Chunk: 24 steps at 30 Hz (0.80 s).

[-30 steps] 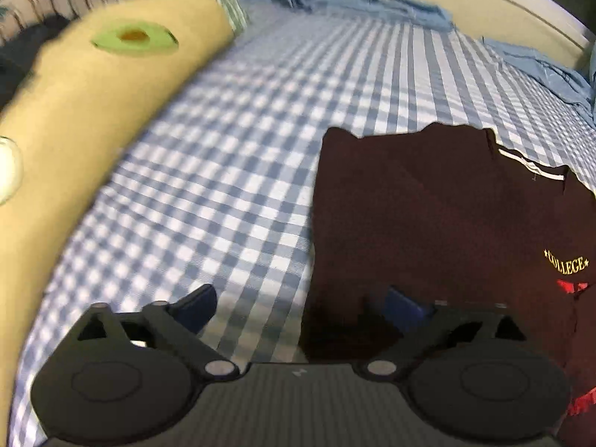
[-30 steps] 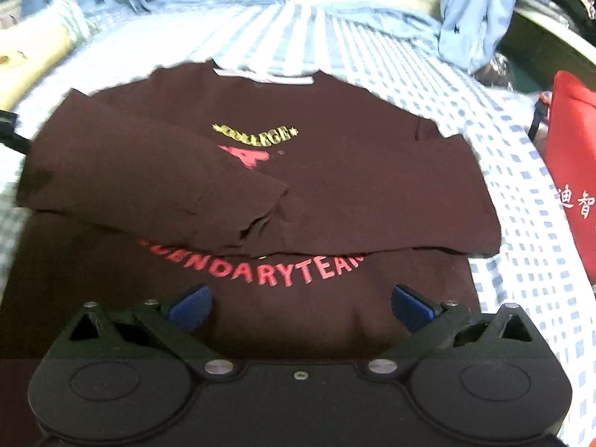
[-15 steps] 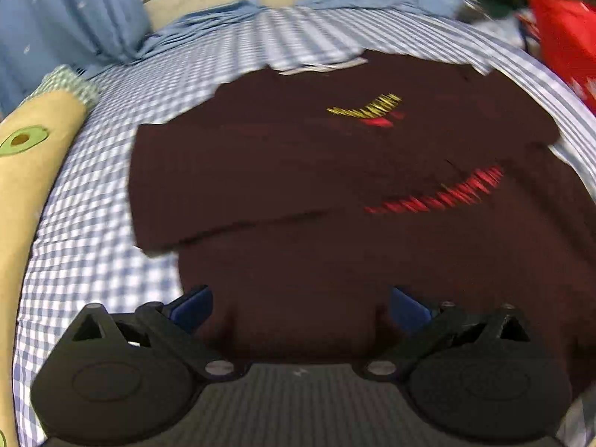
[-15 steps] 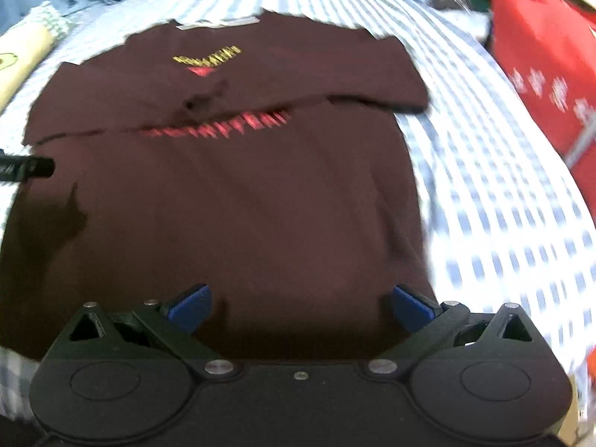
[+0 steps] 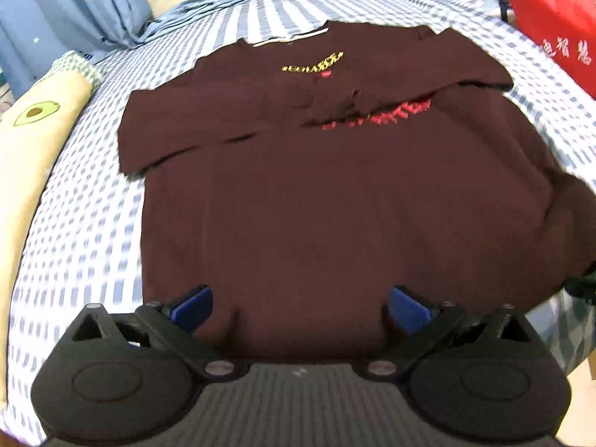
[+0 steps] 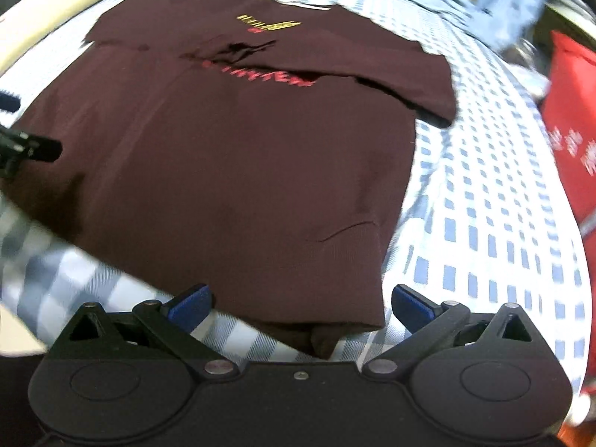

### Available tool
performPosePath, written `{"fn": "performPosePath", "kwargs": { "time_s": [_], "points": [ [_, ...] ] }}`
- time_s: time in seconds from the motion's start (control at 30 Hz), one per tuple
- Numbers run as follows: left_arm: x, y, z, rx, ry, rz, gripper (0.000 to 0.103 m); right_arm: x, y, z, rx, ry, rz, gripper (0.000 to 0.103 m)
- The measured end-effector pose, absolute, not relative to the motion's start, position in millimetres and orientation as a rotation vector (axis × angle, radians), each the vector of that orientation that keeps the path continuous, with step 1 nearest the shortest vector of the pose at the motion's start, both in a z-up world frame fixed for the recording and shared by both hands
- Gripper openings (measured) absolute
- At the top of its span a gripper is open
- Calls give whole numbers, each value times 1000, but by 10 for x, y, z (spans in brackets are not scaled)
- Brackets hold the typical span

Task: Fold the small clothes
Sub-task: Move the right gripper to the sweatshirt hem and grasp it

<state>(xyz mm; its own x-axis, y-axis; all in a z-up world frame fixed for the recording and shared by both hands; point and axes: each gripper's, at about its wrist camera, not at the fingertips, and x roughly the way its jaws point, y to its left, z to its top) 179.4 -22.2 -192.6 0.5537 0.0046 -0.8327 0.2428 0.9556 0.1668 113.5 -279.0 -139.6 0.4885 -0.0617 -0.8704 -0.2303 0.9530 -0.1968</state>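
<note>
I see 1 dark maroon sweatshirt (image 5: 335, 205) lying flat, front side up, on the checked bedsheet (image 5: 82, 223). Its 2 sleeves are folded across the chest and meet near the middle, covering part of the red lettering (image 5: 376, 115). Yellow lettering (image 5: 313, 63) sits just below the white-edged collar (image 5: 290, 37), at the far end. The hem (image 6: 320, 320) lies nearest me, slightly bunched at its right corner.

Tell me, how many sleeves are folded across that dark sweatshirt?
2. One sleeve lies across the chest from the pillow side, the other sleeve from the red-bag side; their cuffs meet mid-chest on the sweatshirt.
</note>
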Motion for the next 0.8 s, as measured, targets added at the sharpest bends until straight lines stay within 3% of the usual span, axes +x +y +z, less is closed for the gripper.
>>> {"fn": "performPosePath", "kwargs": {
  "time_s": [0.33,0.67,0.8],
  "points": [
    [1439,-167,-2021,288,1004,-43,102,688,-2637,-1668,-792,932,331,103],
    [1268,-153,-1937,272,982,-16,102,422,-2458,-1861,-1056,727,290,102],
    [1234,-138,-1948,254,988,-7,102,409,-2469,-1879,-1073,734,250,102]
  ]
}}
